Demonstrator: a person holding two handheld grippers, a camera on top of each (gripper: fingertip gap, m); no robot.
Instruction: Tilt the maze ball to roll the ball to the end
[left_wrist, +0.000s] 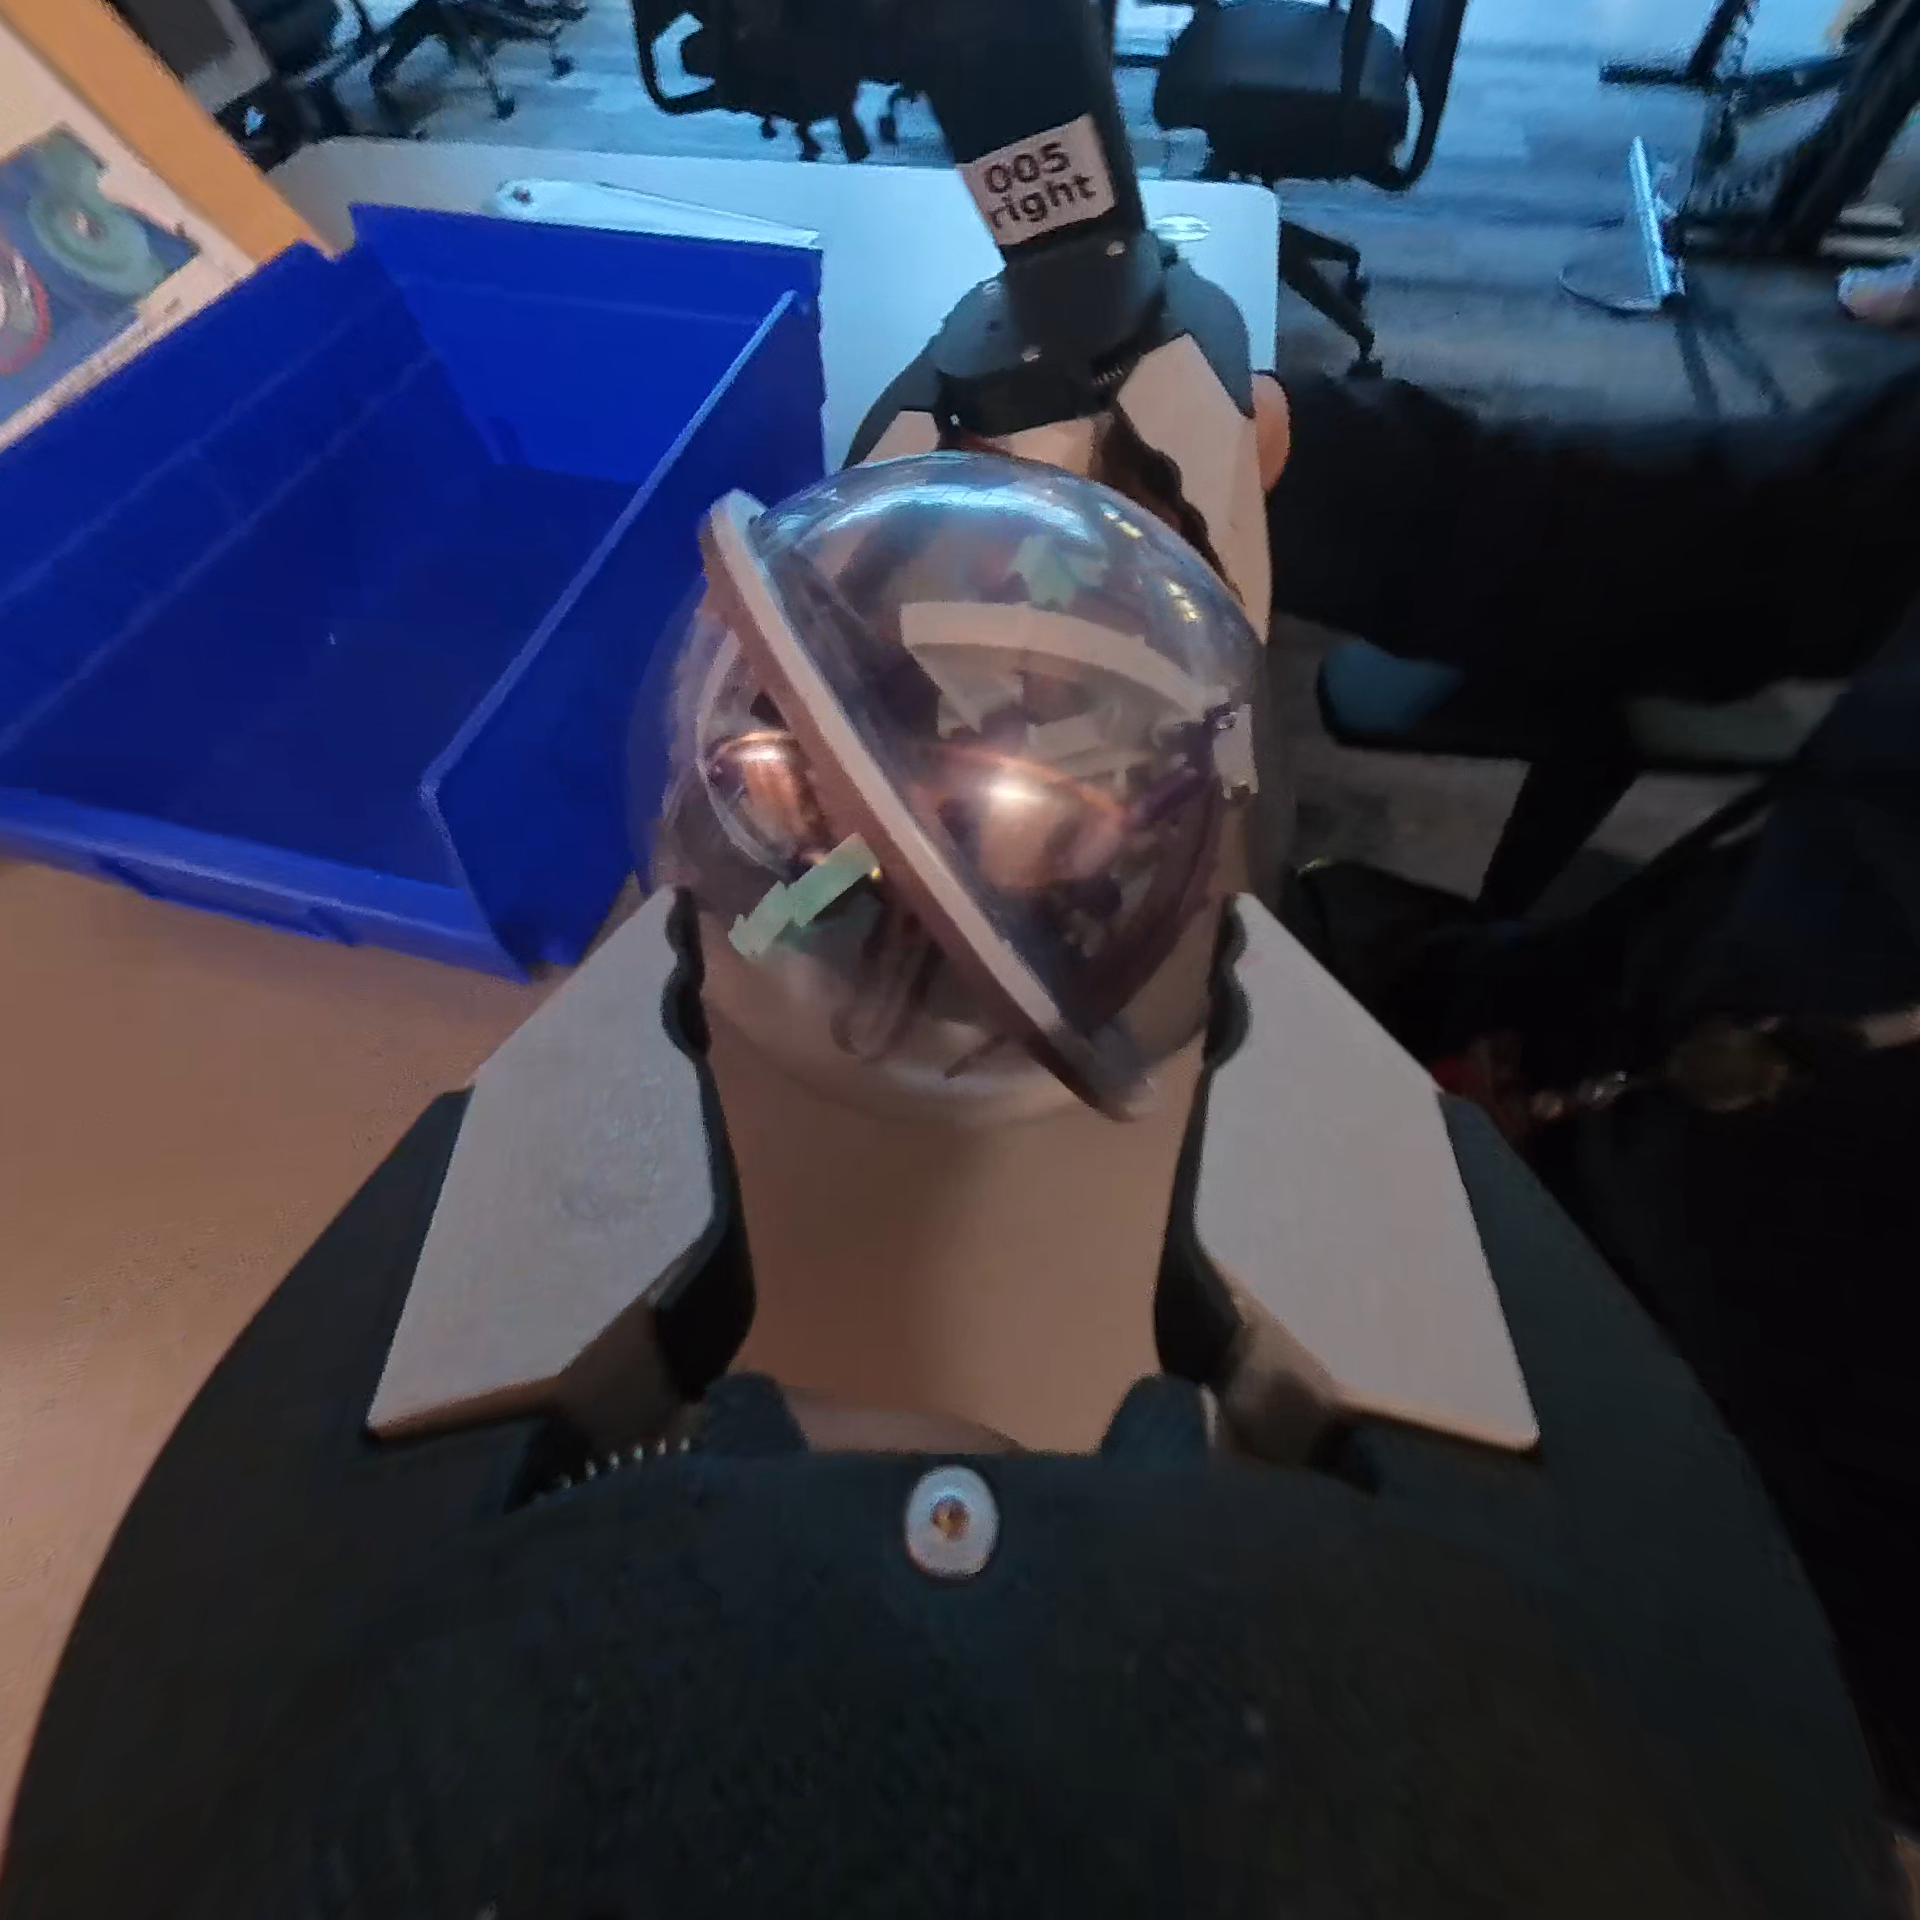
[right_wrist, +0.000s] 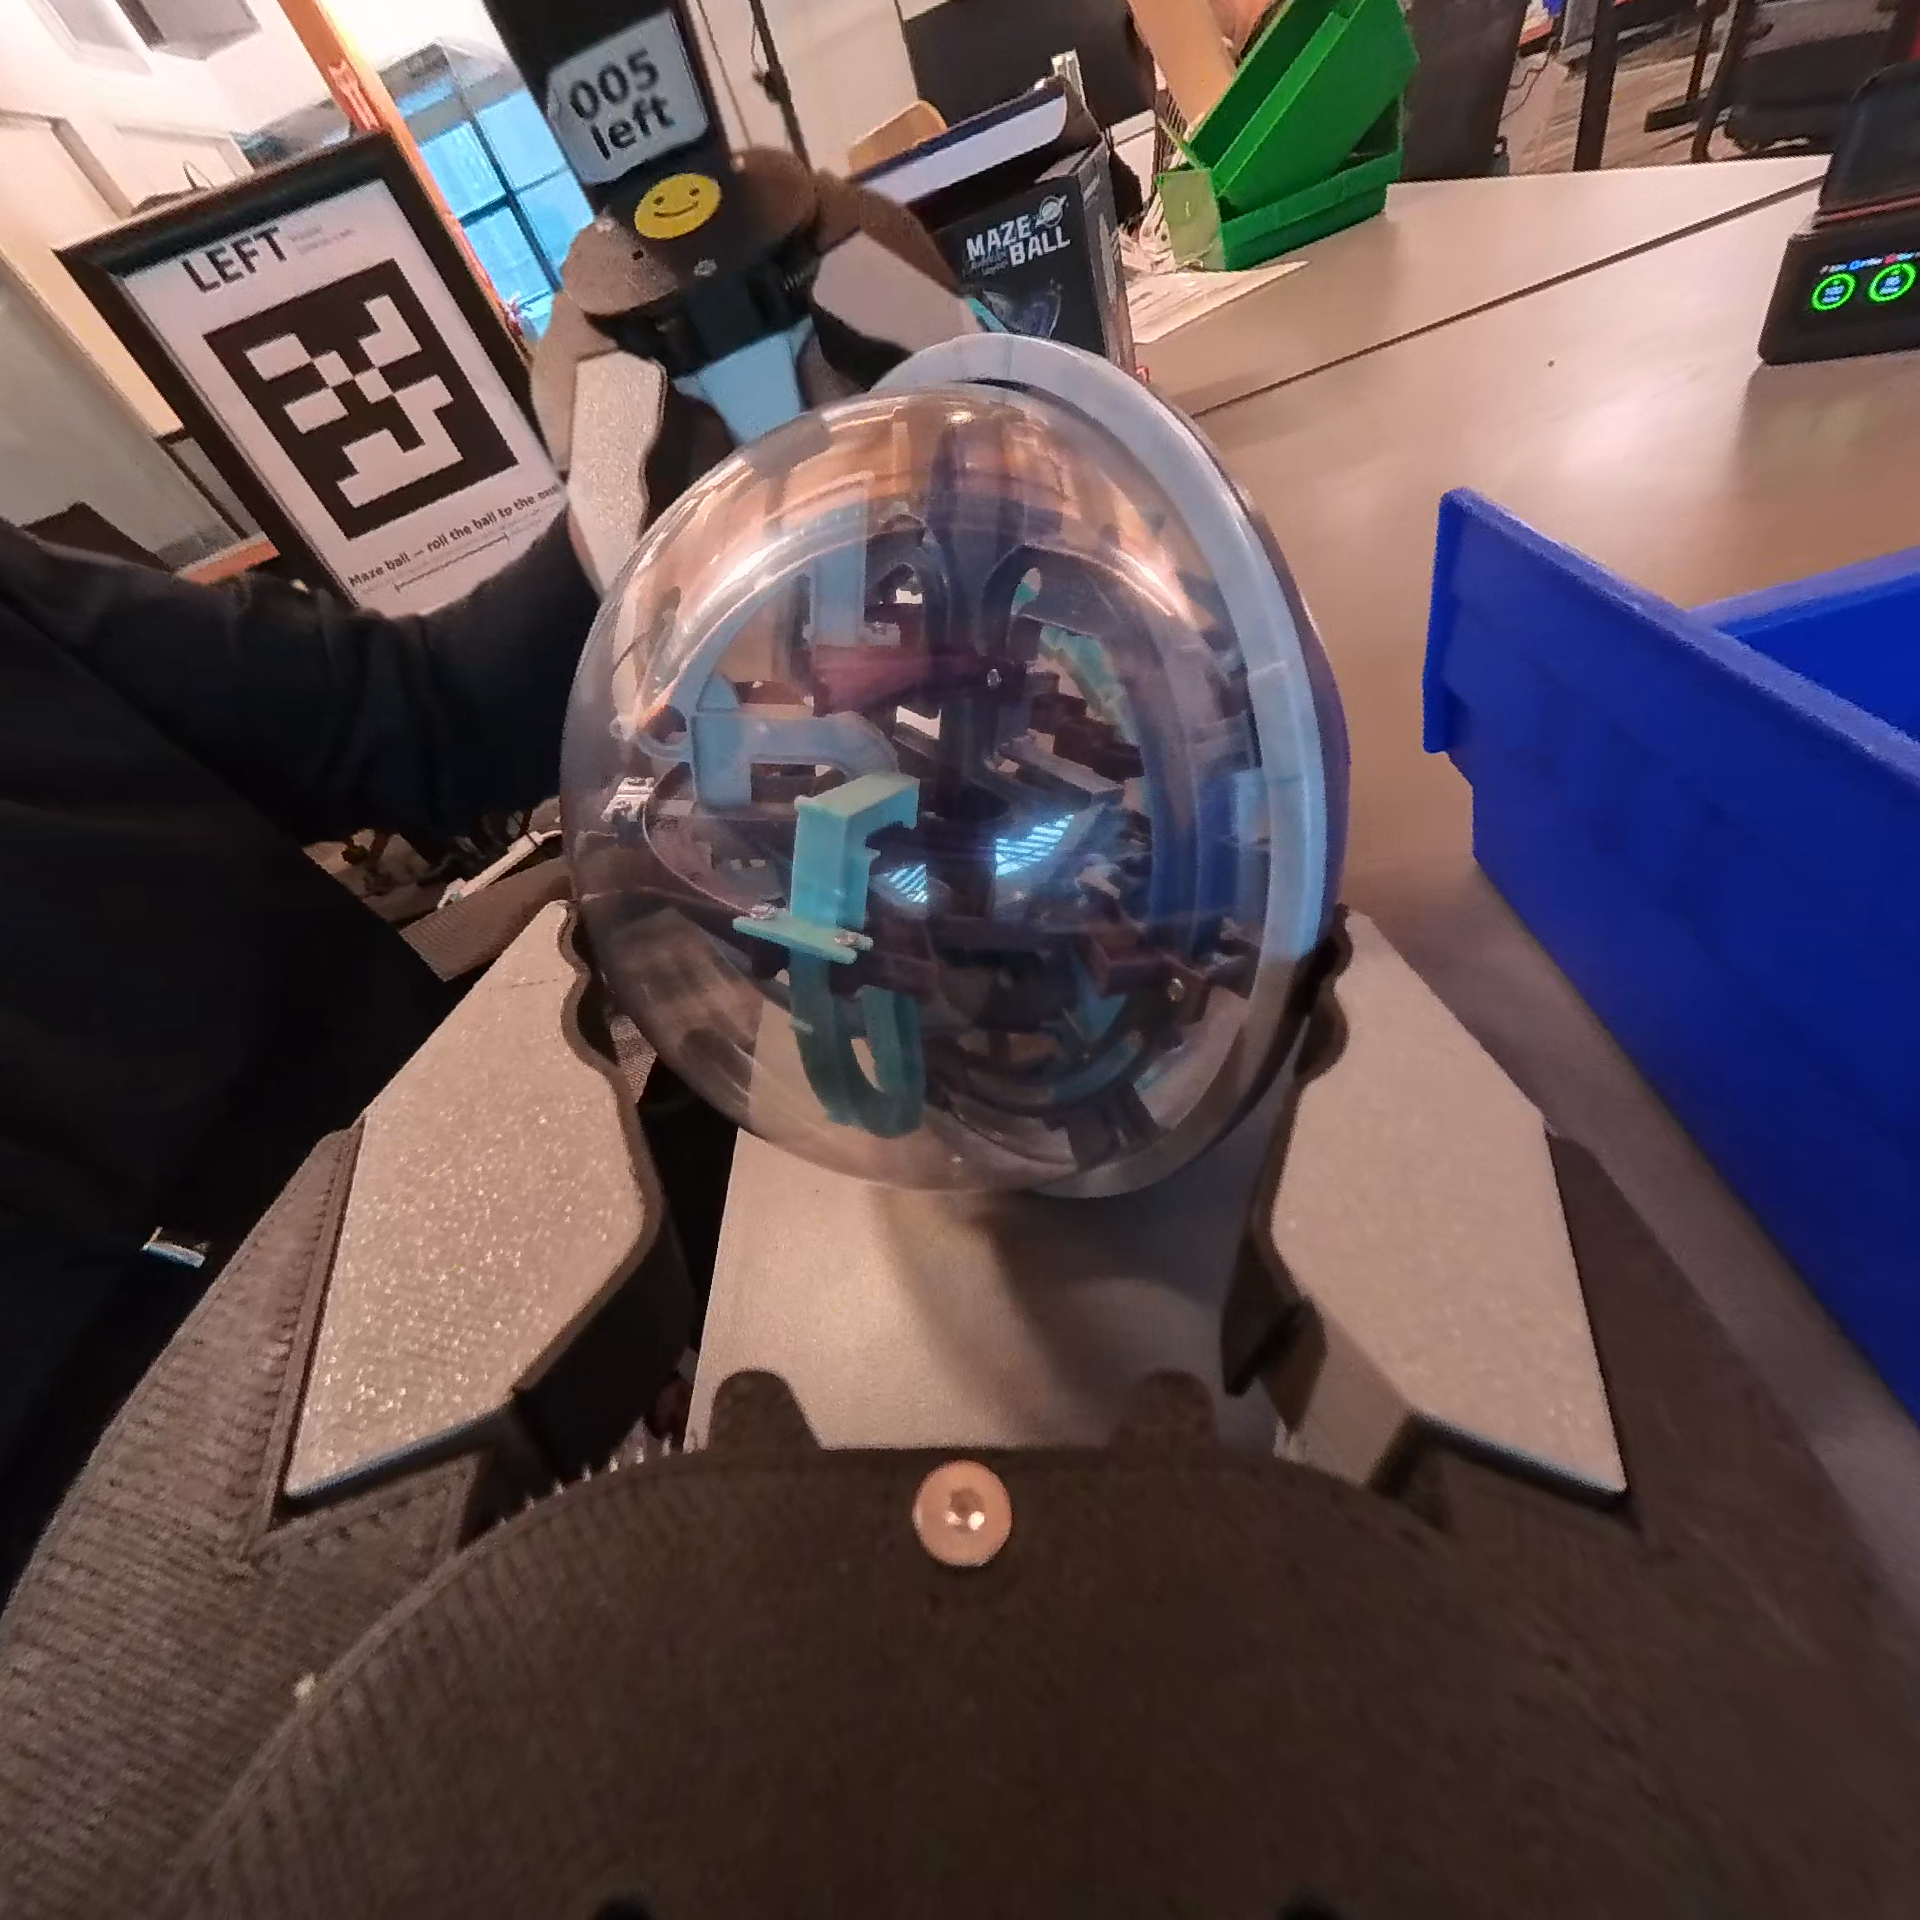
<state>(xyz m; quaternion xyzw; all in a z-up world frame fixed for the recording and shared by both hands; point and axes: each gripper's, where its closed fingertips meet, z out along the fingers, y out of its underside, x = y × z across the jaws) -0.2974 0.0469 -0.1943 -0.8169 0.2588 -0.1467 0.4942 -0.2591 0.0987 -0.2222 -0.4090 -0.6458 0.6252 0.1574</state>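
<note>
The maze ball (left_wrist: 966, 769) is a clear sphere with a pale ring around its middle and blue, teal and dark tracks inside. It hangs above the table, tilted, between my two grippers. My left gripper (left_wrist: 956, 961) is shut on its near side in the left wrist view, both pads against the shell. My right gripper (right_wrist: 956, 977) is shut on the maze ball (right_wrist: 935, 790) in the right wrist view, with both fingertips on the shell. Each gripper shows beyond the ball in the other's view: the right (left_wrist: 1070, 343), the left (right_wrist: 707, 301). I cannot make out the small ball inside.
A blue bin (left_wrist: 312, 571) stands on the table (left_wrist: 156, 1091) beside the ball; it also shows in the right wrist view (right_wrist: 1662, 831). Behind are a framed marker sign (right_wrist: 343, 395), the dark maze ball box (right_wrist: 1029, 260), a green bin (right_wrist: 1288, 156) and a person's dark sleeve (right_wrist: 260, 727).
</note>
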